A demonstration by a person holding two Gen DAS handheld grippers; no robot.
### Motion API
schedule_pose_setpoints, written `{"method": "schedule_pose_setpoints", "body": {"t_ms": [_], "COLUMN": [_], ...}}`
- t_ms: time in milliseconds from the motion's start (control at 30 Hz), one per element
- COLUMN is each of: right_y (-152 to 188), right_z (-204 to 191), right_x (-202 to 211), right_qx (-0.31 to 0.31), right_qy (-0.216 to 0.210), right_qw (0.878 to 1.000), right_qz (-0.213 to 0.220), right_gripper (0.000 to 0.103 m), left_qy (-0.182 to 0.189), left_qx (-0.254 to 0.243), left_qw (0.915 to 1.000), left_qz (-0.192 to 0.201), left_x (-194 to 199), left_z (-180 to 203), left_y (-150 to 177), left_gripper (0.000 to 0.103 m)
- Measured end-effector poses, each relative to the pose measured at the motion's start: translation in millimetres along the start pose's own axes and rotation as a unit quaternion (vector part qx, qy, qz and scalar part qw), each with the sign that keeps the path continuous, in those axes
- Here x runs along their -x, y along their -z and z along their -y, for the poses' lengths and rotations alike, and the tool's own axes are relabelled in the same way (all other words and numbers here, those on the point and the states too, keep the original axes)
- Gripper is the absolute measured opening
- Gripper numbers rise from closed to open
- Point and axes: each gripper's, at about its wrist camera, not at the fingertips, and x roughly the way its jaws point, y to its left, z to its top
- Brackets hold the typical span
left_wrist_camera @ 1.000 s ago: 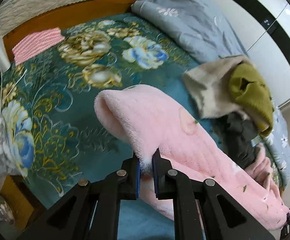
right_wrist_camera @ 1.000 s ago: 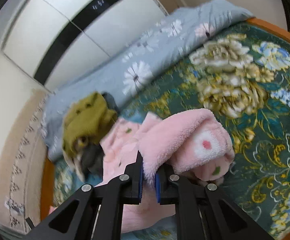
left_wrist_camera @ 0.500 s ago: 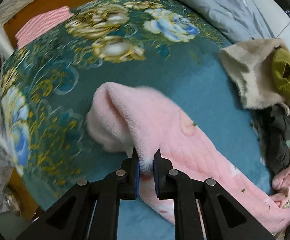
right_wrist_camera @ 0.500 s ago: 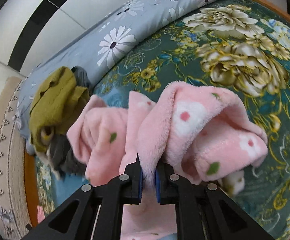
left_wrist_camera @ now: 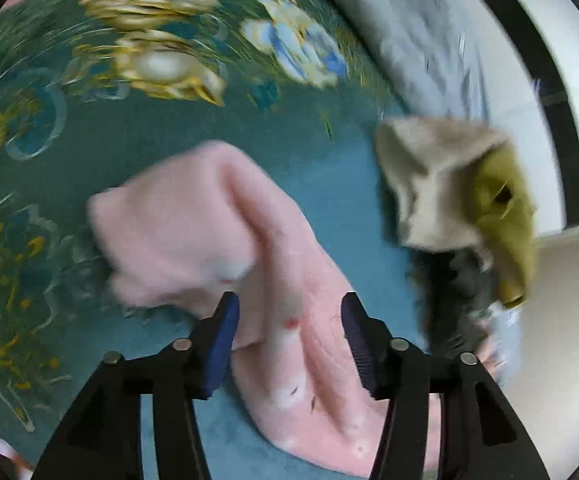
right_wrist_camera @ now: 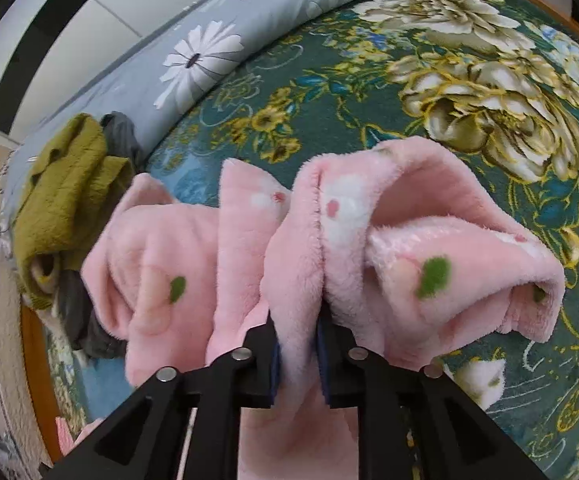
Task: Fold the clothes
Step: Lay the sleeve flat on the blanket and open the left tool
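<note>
Left tongs (left_wrist_camera: 289,336) are opening, fleece (left_wrist_camera: 217,216) loose between; right tongs (right_wrist_camera: 295,344), easing apart, pinch its fold. We judge it soft, light, floppy: grip edges.

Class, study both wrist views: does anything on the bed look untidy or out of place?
Yes. The pink fleece garment lies bunched and lopsided, not flat, on the floral blanket. Beyond it, an olive garment sits in a crumpled heap with grey clothing.

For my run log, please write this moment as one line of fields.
step: release after fold | left gripper: opening, pads clear of pink fleece garment | right gripper: opening, fleece between pads | surface: floral bedspread
</note>
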Motion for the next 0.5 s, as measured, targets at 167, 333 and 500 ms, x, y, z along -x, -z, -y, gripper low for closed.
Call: {"method": "schedule_pose_setpoints", "body": {"t_ms": [167,333,500], "right_y": [13,25,32], "right_z": [4,20,38], "right_x": [37,70,82], "right_qx": [0.011,0.006,-0.008], "right_qy": [-0.042,-0.036,-0.021], "right_qw": [0.999,0.998,0.998], "right_qz": [0.03,0.055,0.059], "right_gripper": [0.05,0.052,0.052], "left_qy": [-0.038,-0.018,0.013], "left_qx": [0.063,0.067,0.124], "left_qw": [0.997,0.9972,0.9916], "left_qz": [0.023,-0.028,-0.036], "left_x": [20,-10,-38], "left_z": [-49,-51,-53], "left_y": [-2,10,20], "left_gripper": [0.057,0.057,0.058]}}
